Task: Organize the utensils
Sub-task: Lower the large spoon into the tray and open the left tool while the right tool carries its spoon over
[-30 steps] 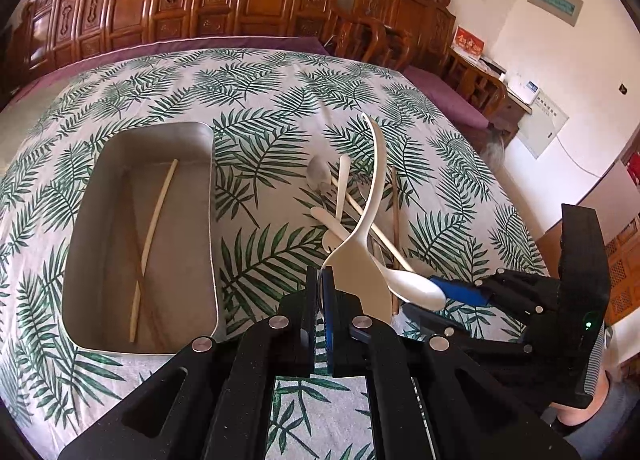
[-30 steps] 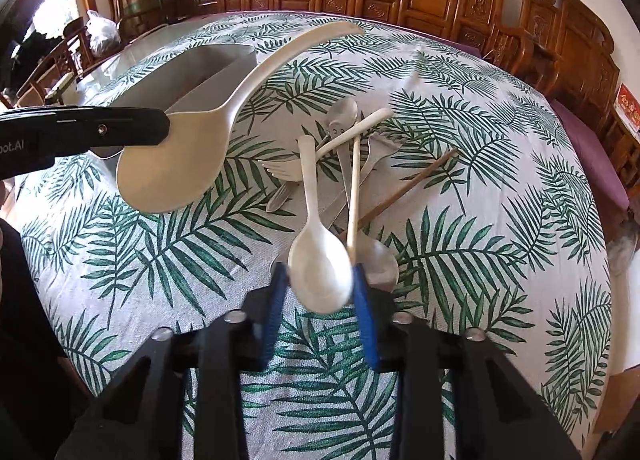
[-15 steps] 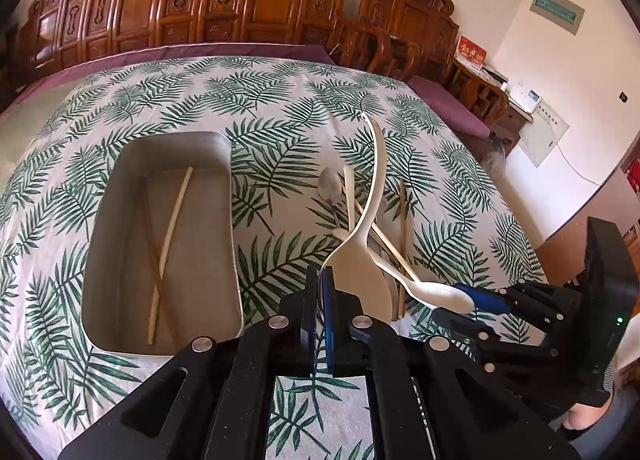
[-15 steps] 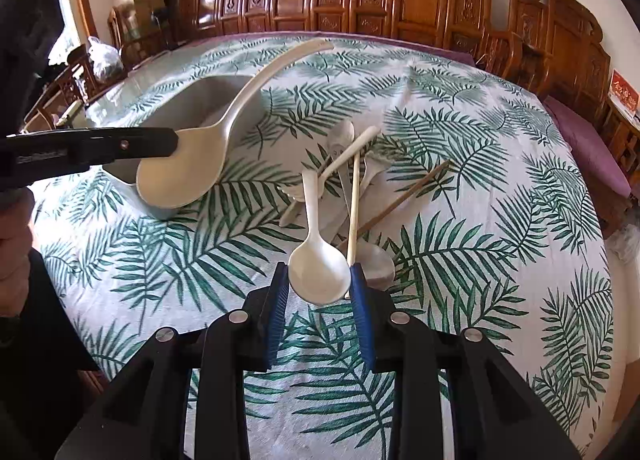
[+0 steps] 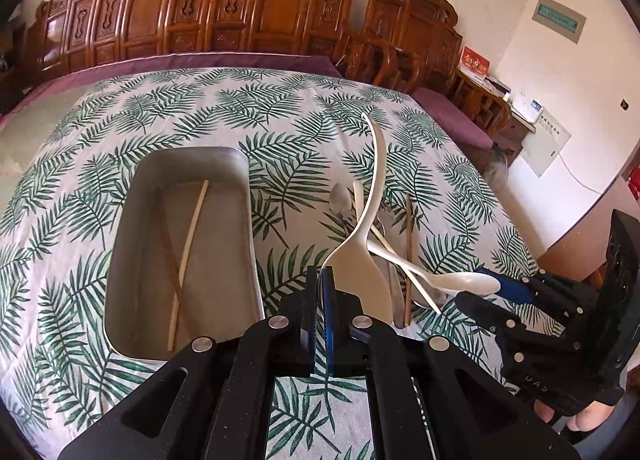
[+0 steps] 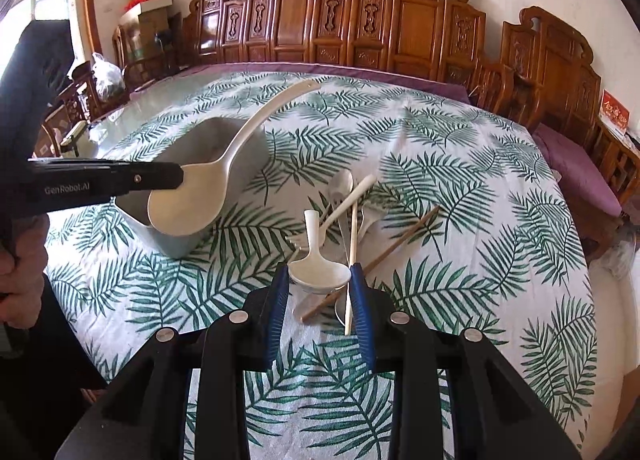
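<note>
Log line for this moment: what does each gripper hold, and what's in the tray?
left gripper: shut on large ladle | right gripper: shut on small white spoon | metal tray: two chopsticks | pile: unsorted

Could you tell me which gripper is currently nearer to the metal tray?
Left. The left gripper holds the large ladle right beside the metal tray. The right gripper, holding the small white spoon, is farther away, over the utensil pile.

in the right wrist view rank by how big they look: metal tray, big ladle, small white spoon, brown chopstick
1. metal tray
2. big ladle
3. brown chopstick and small white spoon: alike, and the spoon is nearer the camera, so unranked
</note>
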